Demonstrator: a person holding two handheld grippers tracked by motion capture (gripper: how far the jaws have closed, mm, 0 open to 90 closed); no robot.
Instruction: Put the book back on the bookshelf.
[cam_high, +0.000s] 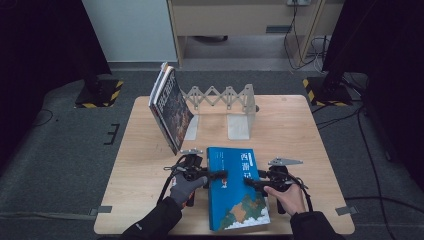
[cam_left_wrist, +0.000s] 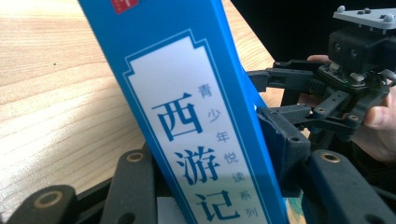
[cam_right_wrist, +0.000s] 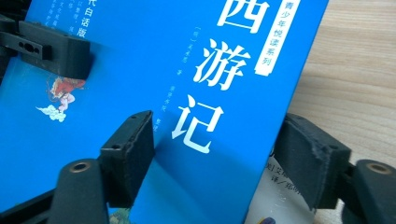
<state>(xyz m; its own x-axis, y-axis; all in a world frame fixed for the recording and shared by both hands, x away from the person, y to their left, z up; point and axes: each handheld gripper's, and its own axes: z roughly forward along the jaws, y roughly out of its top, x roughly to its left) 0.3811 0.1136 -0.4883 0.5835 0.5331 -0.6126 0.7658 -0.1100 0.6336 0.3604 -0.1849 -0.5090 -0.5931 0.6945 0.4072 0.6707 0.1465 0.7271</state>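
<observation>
Reaching in from the near edge of the surface (cam_high: 150, 200): two forearms in dark sleeves, left hand (cam_high: 186, 190) in a grey glove, right hand (cam_high: 286, 196) bare. Holding one tool each, both pointing inward, toward each other, at the blue book (cam_high: 236, 185) between them.

Left gripper (cam_high: 220, 175): fingers (cam_left_wrist: 285, 144) standing partly apart on both sides of the book's spine edge; pressing or only bracketing, not possible to tell. Right gripper (cam_high: 248, 181): fingers (cam_right_wrist: 128, 151) standing partly apart too, one over the front cover and one below the right edge, seeming to straddle the book, real contact hard to judge.

Lying at the near middle of the surface, cover up, long side running away from the person: the blue book, with large white characters on the cover and a green and brown drawing near its lower end. Being cut off in both gripper views, so the whole cover not visible there.

Farther back, well apart: grey metal bookend rack (cam_high: 227, 100) with a zigzag link, and dark books (cam_high: 170, 107) leaning tilted against its left end, titles too small for reading.
</observation>
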